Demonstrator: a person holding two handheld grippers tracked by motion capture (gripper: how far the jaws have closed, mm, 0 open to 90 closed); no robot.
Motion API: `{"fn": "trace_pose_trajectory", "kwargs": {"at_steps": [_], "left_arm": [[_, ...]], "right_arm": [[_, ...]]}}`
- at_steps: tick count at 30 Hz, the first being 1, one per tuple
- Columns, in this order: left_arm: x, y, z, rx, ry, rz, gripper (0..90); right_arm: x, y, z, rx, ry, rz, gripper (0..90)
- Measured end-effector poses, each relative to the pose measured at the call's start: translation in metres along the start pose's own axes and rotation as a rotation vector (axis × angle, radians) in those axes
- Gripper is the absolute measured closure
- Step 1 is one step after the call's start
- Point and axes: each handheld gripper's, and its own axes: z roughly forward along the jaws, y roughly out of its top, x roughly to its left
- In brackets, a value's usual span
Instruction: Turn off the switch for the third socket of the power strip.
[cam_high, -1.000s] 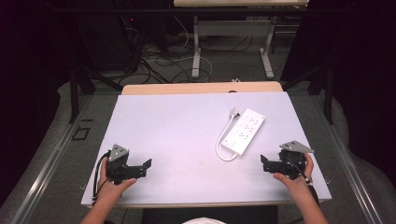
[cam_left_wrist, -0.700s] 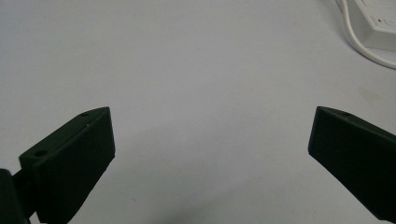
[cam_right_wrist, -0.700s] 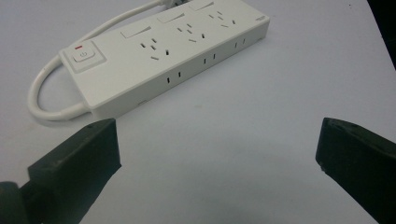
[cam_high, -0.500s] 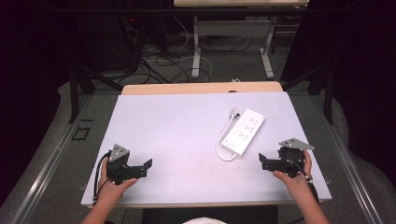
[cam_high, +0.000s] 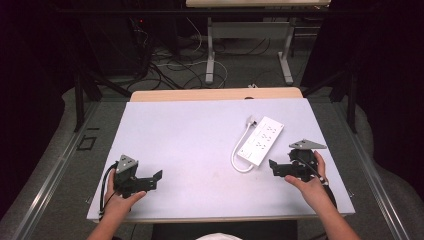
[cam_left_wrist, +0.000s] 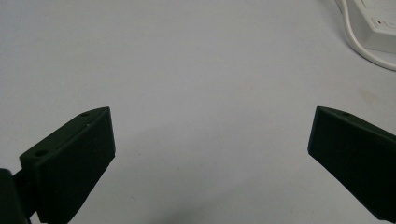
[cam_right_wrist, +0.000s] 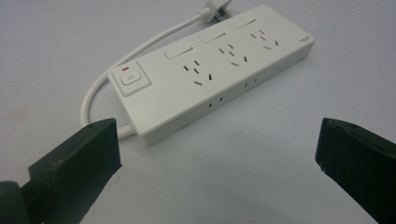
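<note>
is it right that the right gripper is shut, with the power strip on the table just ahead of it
Not quite. The right gripper is open, not shut: the right gripper view shows its jaws spread wide with bare table between them. The rest holds: the power strip lies on the table just ahead of it.

Both tongs are matte black plastic, the left tongs (cam_high: 159, 176) and right tongs (cam_high: 272, 165) each topped by a grey three-cornered plate and trailing a black cable, looped at the left one. The jaws are blocky wedge-shaped pads on thinner arms; in the left gripper view the pads carry small round screw holes on their top faces. Forearms are bare, no sleeves; a dark band sits at the right wrist.
</note>
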Motion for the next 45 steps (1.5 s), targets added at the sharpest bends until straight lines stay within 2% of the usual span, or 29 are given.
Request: {"fn": "trace_pose_trajectory", "kwargs": {"at_steps": [14, 18, 29, 32, 45], "left_arm": [[0.0, 0.0, 0.0, -0.001, 0.001, -0.001, 0.8], [0.0, 0.0, 0.0, 0.001, 0.002, -0.001, 0.8], [0.001, -0.001, 0.0, -0.002, 0.007, -0.005, 0.9], [0.001, 0.0, -0.001, -0.004, 0.011, -0.004, 1.0], [0.0, -0.001, 0.0, 0.003, 0.022, 0.004, 1.2]], "right_arm": [[0.004, 0.028, -0.002, 0.033, 0.038, -0.004, 1.0], [0.004, 0.034, -0.001, 0.037, 0.04, -0.021, 1.7], [0.006, 0.049, 0.001, 0.06, 0.042, -0.024, 3.5], [0.007, 0.055, 0.001, 0.063, 0.038, -0.04, 4.1], [0.011, 0.081, 0.007, 0.084, 0.032, -0.06, 8.1]]}}
